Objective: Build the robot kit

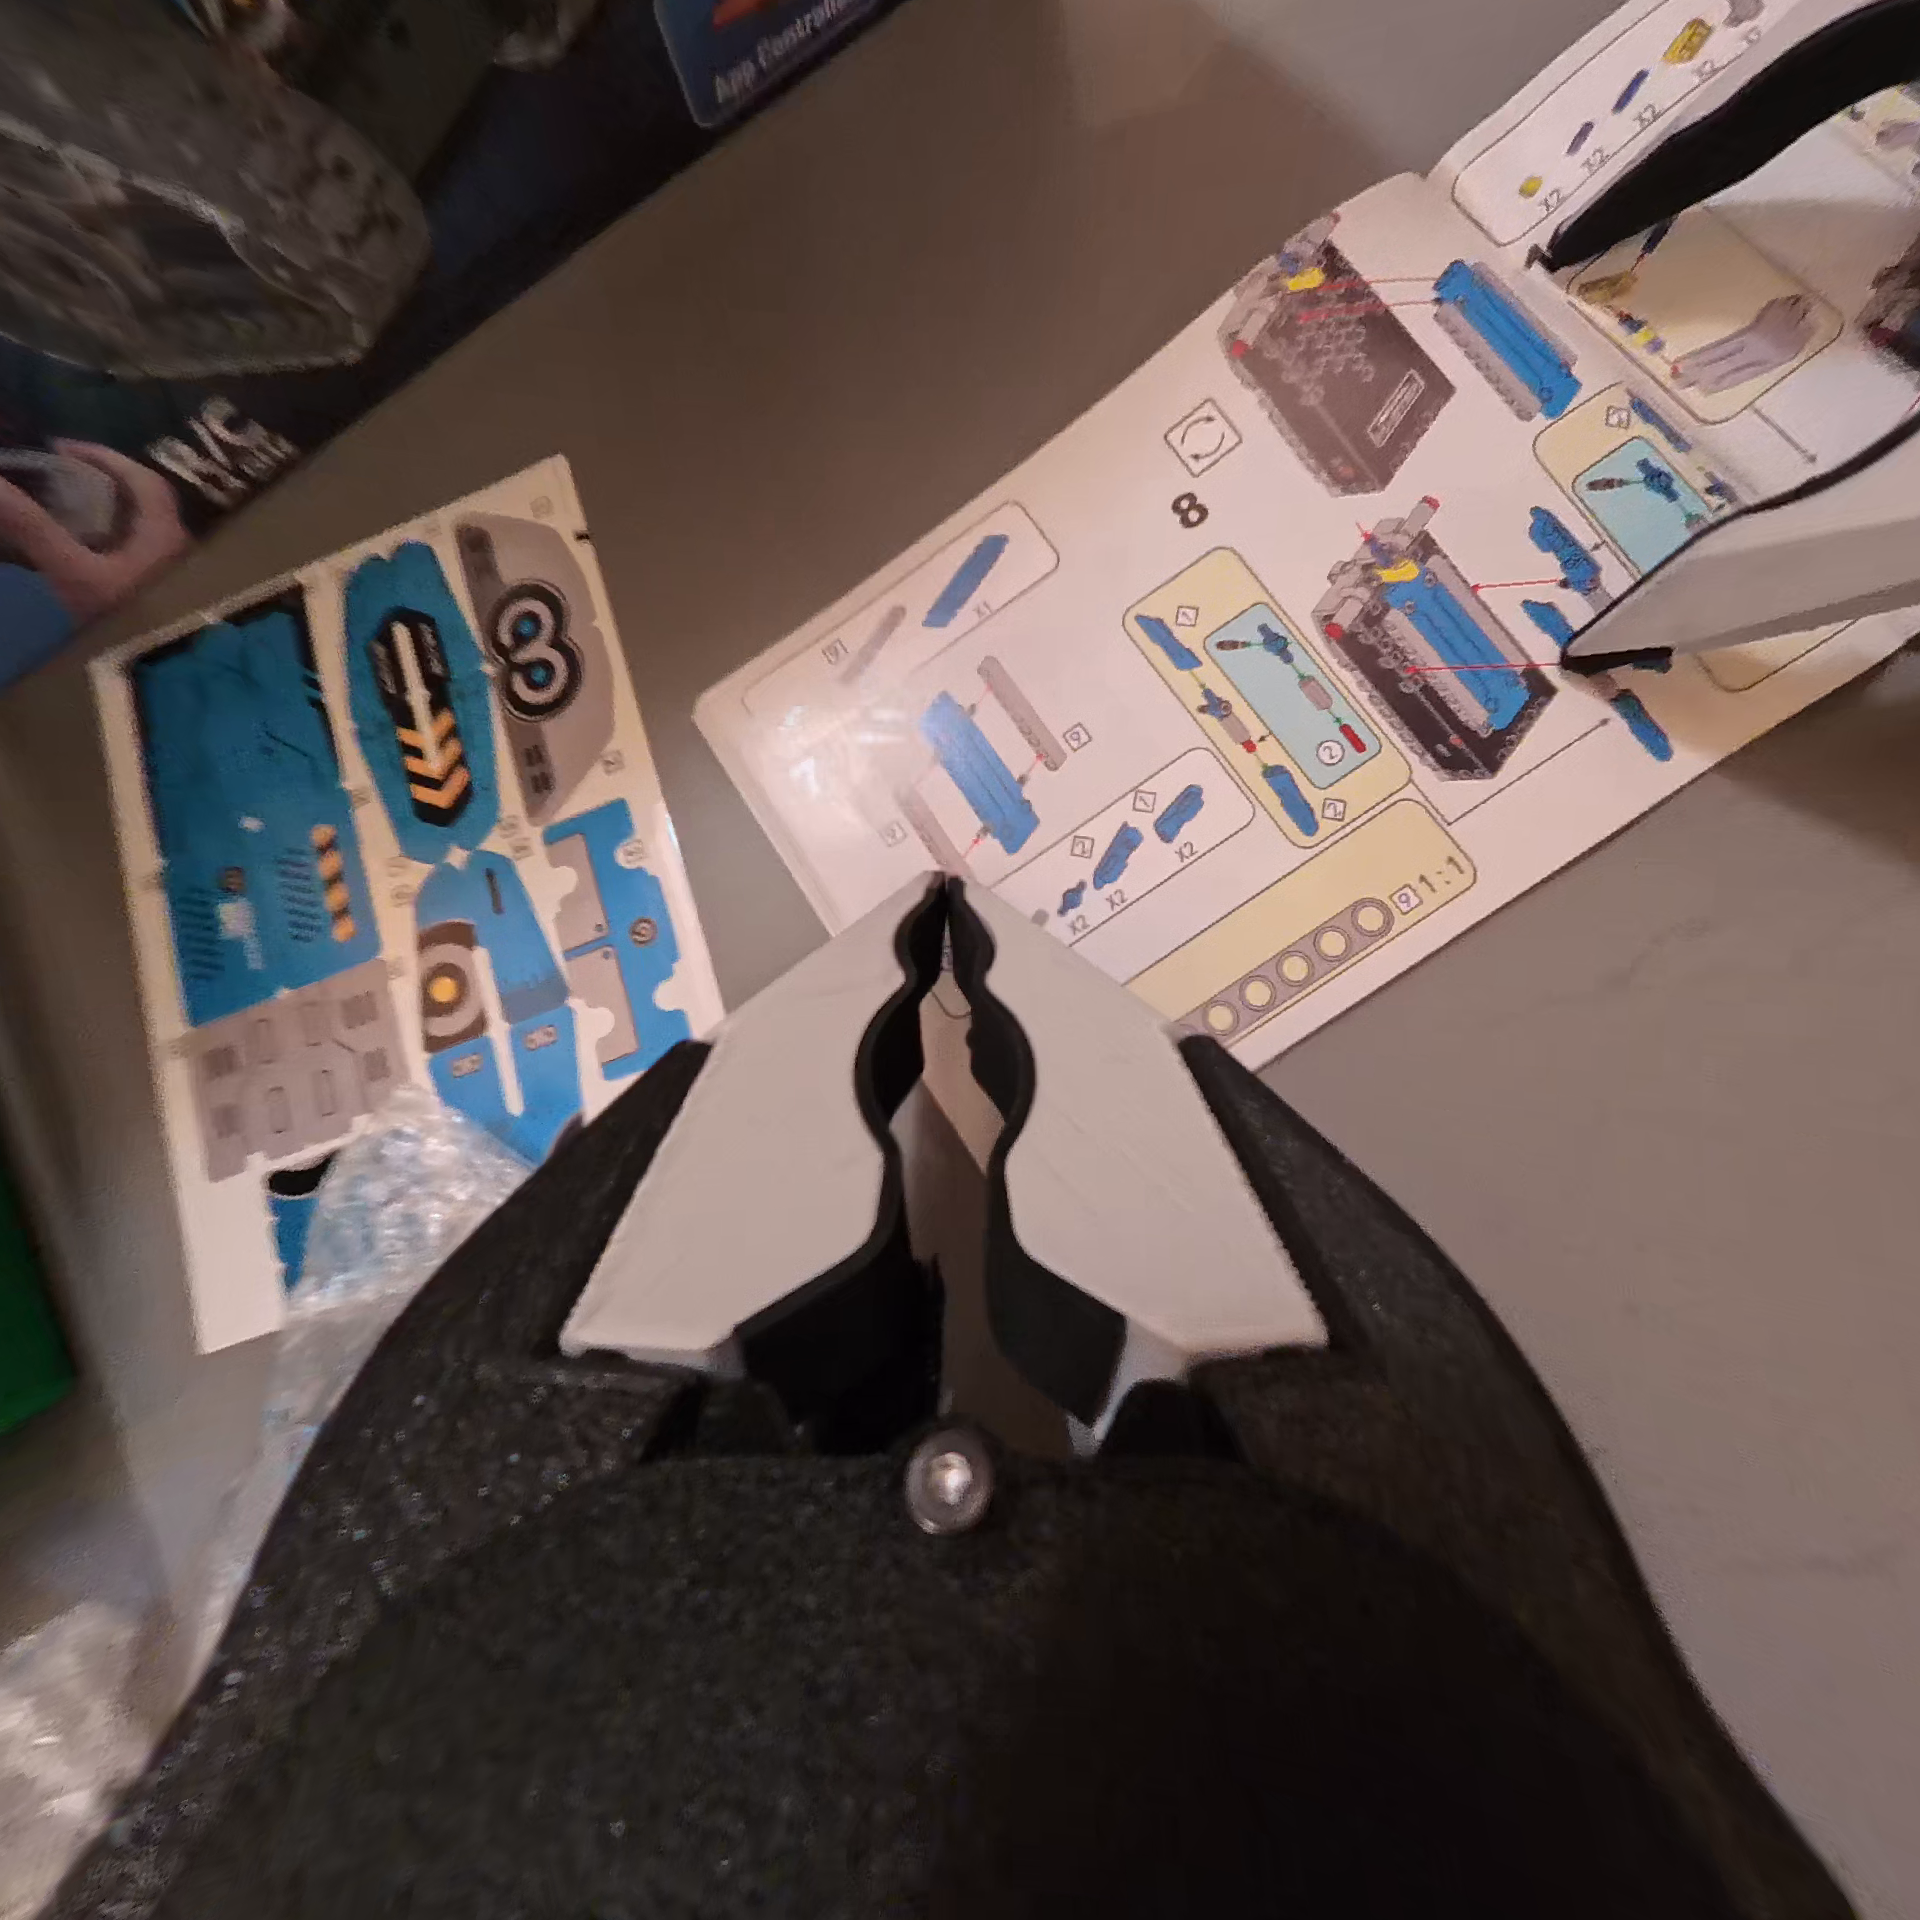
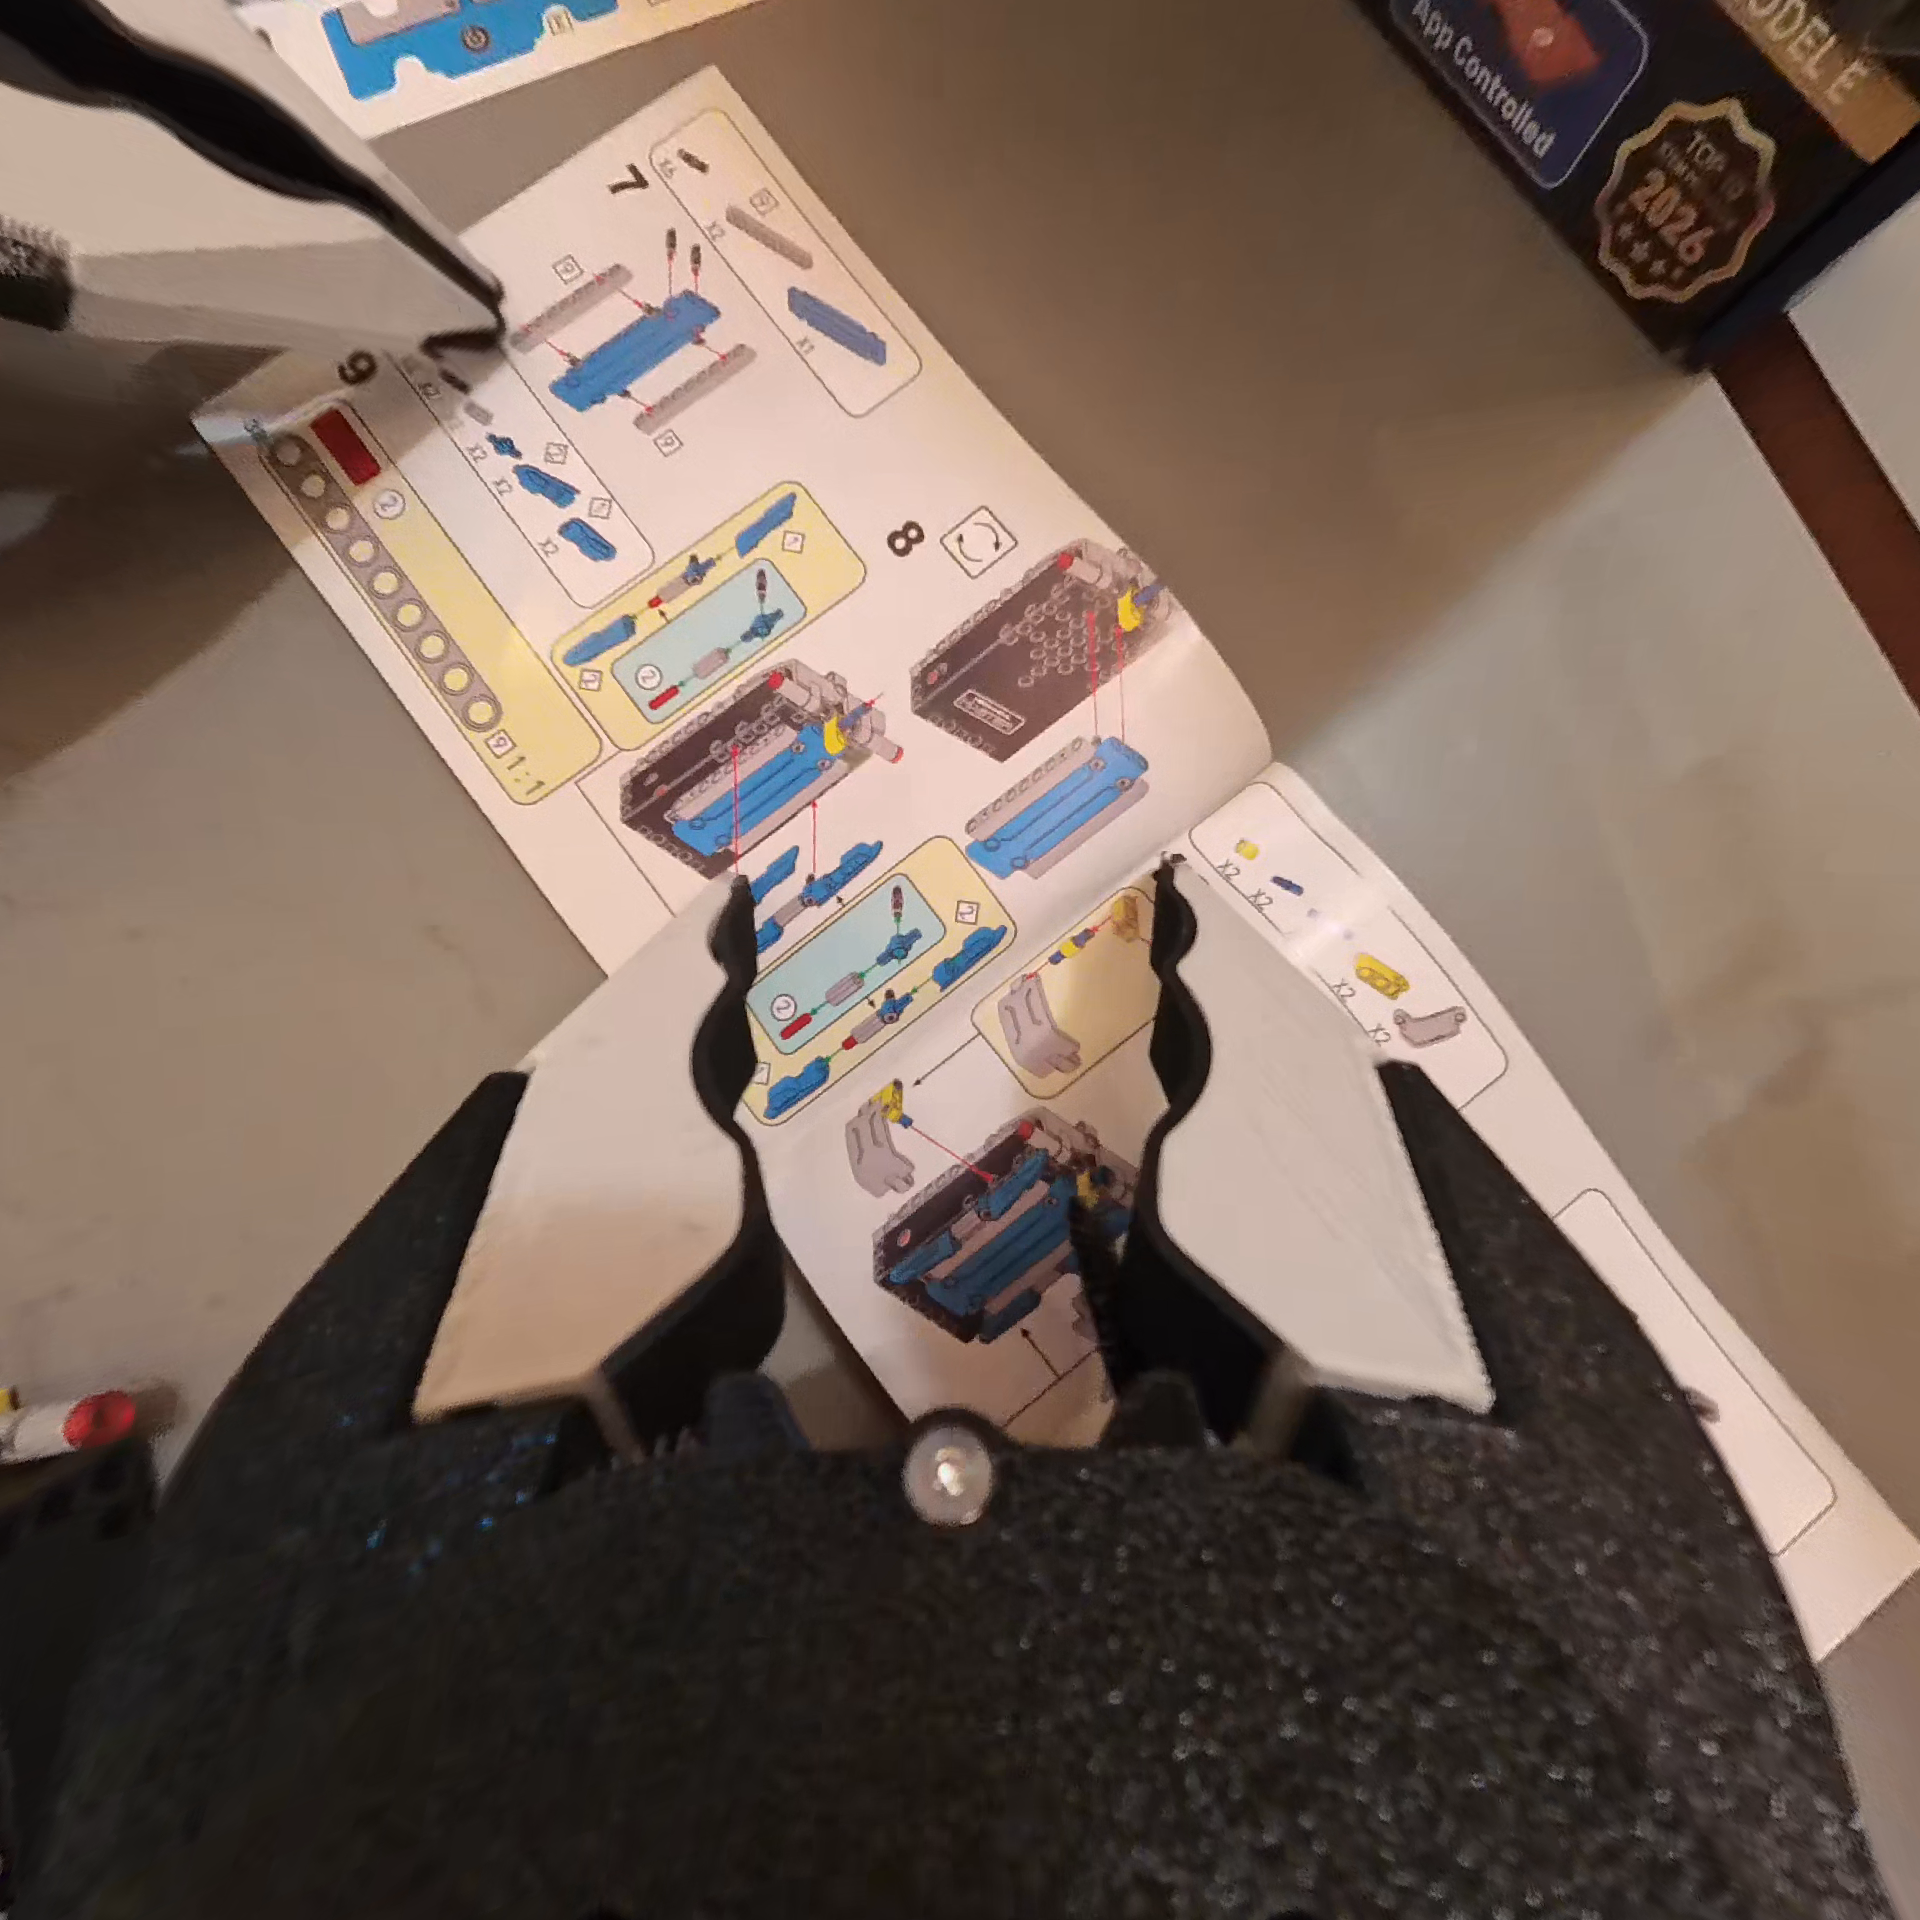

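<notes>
An open instruction booklet (image 1: 1195, 665) with printed building diagrams lies on the grey table (image 1: 831, 343). My left gripper (image 1: 943, 885) is shut at the booklet's near corner. White paper shows between its jaws, so it seems to pinch the page edge. It also shows in the right wrist view (image 2: 473, 332), top left, tip on the page edge, with that corner slightly raised. My right gripper (image 2: 954, 881) is open and empty, just above the booklet (image 2: 831, 623) near its fold. It also shows in the left wrist view (image 1: 1569, 452).
A blue and grey sticker sheet (image 1: 395, 852) lies left of the booklet, with a clear plastic bag (image 1: 395, 1216) on its near end. A dark printed box (image 2: 1621, 156) stands at the table's far side. A small part with a red end (image 2: 88, 1418) lies at the left.
</notes>
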The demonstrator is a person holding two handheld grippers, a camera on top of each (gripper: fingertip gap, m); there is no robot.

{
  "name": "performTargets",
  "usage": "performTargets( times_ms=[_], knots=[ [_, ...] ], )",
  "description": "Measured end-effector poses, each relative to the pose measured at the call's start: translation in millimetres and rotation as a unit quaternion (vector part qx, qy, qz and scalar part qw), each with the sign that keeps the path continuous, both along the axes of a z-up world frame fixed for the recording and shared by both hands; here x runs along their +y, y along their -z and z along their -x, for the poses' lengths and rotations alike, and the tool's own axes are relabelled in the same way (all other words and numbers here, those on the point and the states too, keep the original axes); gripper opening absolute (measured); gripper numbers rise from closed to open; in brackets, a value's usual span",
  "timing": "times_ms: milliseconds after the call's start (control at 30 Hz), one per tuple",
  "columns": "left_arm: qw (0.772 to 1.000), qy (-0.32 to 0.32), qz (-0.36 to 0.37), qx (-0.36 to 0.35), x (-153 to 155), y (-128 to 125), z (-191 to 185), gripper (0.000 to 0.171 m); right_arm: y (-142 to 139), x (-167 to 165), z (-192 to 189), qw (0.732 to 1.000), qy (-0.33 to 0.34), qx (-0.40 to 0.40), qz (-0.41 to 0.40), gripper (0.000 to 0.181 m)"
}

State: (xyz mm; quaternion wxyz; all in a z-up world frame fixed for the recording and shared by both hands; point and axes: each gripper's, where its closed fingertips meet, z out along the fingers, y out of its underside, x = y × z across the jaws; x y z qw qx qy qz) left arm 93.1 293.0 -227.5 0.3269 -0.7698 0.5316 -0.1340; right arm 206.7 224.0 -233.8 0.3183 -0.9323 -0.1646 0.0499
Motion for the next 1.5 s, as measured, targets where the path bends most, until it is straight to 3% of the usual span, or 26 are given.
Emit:
performTargets(
  times_ms=[67,133,200,267,500,667,967,1500],
  knots=[
    [1.0,0.019,-0.019,-0.013,-4.7,-7.6,-5.7,0.0,0.1,0.0,-0.1,1.0,0.002,0.0,-0.001,0.076],
    [0.998,0.039,0.022,-0.042,-19.9,-9.4,-15.0,0.0,0.2,0.0,-0.2,1.0,0.003,0.002,-0.002,0.076],
    [0.997,0.04,0.06,-0.027,-26.6,2.2,-13.5,0.0,-0.3,0.3,-0.1,1.0,0.0,-0.001,-0.007,0.076],
    [0.998,0.043,0.049,-0.018,-24.2,4.2,-10.6,0.0,-2.5,0.2,-0.1,1.0,-0.008,-0.007,-0.015,0.075],
    [0.998,0.041,0.047,-0.012,-24.1,4.5,-10.7,0.0,-38.5,5.2,-1.1,0.995,-0.042,0.004,-0.091,0.057],
    [0.999,0.033,0.041,-0.002,-22.8,4.6,-8.2,0.0,0.1,0.4,5.6,0.998,-0.054,0.01,-0.011,0.063],
    [0.999,0.02,0.038,0.013,-19.7,5.0,-2.9,0.0,0.4,1.3,6.6,0.999,-0.036,0.022,-0.011,0.063],
    [0.995,0.021,-0.054,0.08,-12.6,4.9,3.8,0.0,-1.4,2.0,6.8,1.0,-0.02,0.019,-0.015,0.063]
  ],
)
